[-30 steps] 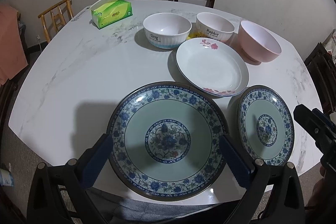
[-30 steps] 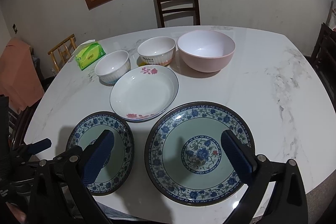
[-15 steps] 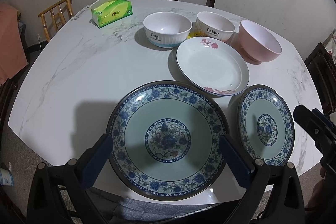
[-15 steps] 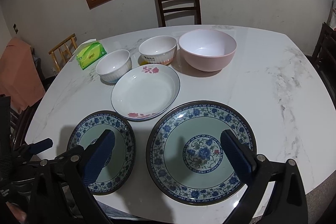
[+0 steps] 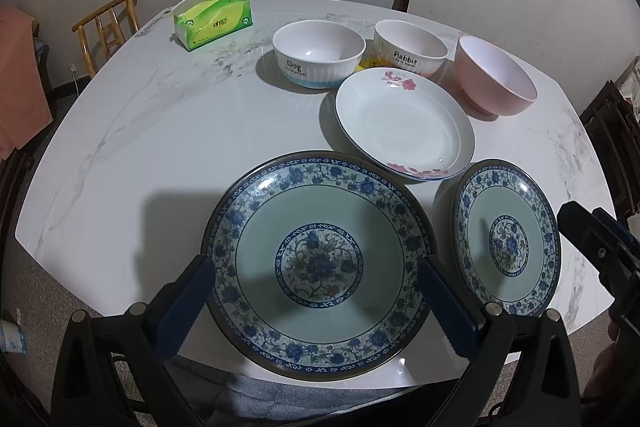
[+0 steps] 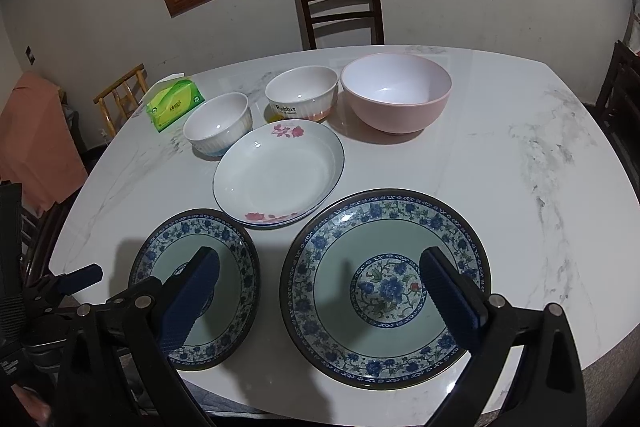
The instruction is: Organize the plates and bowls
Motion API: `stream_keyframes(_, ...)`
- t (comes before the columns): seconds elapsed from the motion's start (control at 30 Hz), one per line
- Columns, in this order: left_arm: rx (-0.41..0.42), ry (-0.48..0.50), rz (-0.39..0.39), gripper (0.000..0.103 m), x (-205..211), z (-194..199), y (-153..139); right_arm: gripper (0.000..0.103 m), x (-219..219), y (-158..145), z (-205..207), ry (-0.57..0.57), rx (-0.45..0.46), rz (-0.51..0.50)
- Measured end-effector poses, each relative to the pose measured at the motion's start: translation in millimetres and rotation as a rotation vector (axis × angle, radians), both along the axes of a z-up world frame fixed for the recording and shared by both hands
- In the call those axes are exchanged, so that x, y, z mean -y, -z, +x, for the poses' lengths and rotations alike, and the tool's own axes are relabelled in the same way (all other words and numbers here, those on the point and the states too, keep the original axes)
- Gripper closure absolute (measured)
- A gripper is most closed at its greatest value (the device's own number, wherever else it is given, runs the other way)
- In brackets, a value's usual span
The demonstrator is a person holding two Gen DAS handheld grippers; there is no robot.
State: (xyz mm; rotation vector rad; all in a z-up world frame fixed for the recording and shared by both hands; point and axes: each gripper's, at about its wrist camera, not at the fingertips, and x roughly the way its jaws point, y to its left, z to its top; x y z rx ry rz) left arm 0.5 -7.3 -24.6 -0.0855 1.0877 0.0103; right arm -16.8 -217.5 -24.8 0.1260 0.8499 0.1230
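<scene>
Crockery is sitting untouched on the marble table (image 6: 520, 155). Left gripper (image 5: 316, 291) is hovering, jaws spread wide, over the large blue plate (image 5: 318, 263) at the near edge. Right gripper (image 6: 320, 283) is hanging released between that plate and the small blue plate (image 6: 196, 287). White floral plate (image 6: 278, 173), two white bowls (image 6: 218, 123) and pink bowl (image 6: 396, 91) are standing behind.

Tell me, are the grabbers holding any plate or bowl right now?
No. The left hand-held gripper and right hand-held gripper are both open and empty, above the blue plates, which lie on the table.
</scene>
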Motion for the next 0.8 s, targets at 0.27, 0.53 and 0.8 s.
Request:
stream_keyframes(0.27, -0.008, 0.001, -0.011, 0.0, -1.8, 2.0, 1.3, 0.005, -1.3, 1.6, -0.1, -0.012, -0.008, 0.008)
stream_keyframes(0.53, -0.018, -0.008, -0.058, 0.0, -14.5, 3.4, 1.5, 0.01, -5.5, 7.1, 3.9, -0.047, -0.032, 0.036)
stream_keyframes(0.8, -0.033, -0.023, -0.109, 0.012, -32.4, 7.3, 0.8, 0.025, -9.2, 14.7, 13.1, -0.131, -0.085, 0.113)
